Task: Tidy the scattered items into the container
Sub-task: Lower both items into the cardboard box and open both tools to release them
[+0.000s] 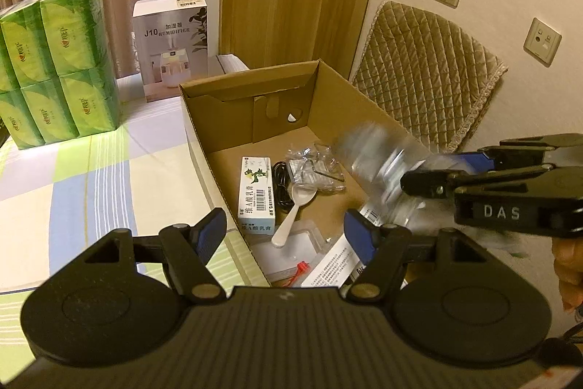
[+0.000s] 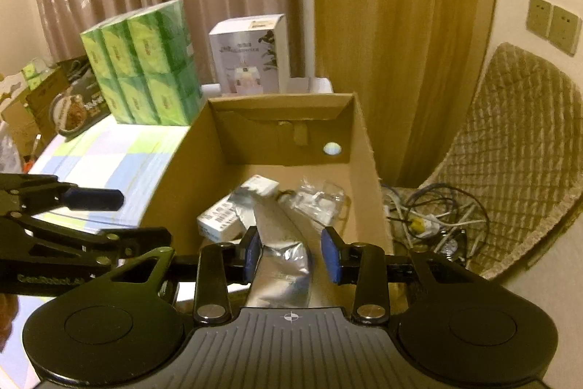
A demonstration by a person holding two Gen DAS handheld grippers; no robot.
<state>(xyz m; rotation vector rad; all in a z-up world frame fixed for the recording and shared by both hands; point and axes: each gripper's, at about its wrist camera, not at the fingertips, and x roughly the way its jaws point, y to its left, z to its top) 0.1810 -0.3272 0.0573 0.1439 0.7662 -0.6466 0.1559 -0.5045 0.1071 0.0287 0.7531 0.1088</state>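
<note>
1. A cardboard box (image 1: pixel 204 133) stands open on a table (image 1: pixel 91 177) covered with a checked cloth.
2. The right gripper (image 2: pixel 291 256) is above the near right part of the box. A clear plastic bottle (image 2: pixel 280 261) lies between its blue fingers (image 2: pixel 251 254), blurred. The left finger touches the bottle, but there is a gap at the right finger, so it cannot be told whether the bottle is gripped or let go.
3. In the left wrist view the same bottle (image 1: pixel 379 166) points into the box over its right side, ahead of the right gripper (image 1: pixel 444 170).
4. The left gripper (image 1: pixel 286 230) has its fingers (image 1: pixel 209 232) spread wide and empty. It sits over the near left wall of the box.
5. On the box floor lie a small white medicine carton (image 1: pixel 257 195), a white plastic spoon (image 1: pixel 293 214), a black cable (image 1: pixel 280 185) and a clear plastic bag (image 1: pixel 313 166).
6. On the table behind stand a green pack of tissues (image 1: pixel 58 64) and a white humidifier carton (image 1: pixel 171 42).
7. A quilted chair (image 1: pixel 426 72) is to the right of the box.
</note>
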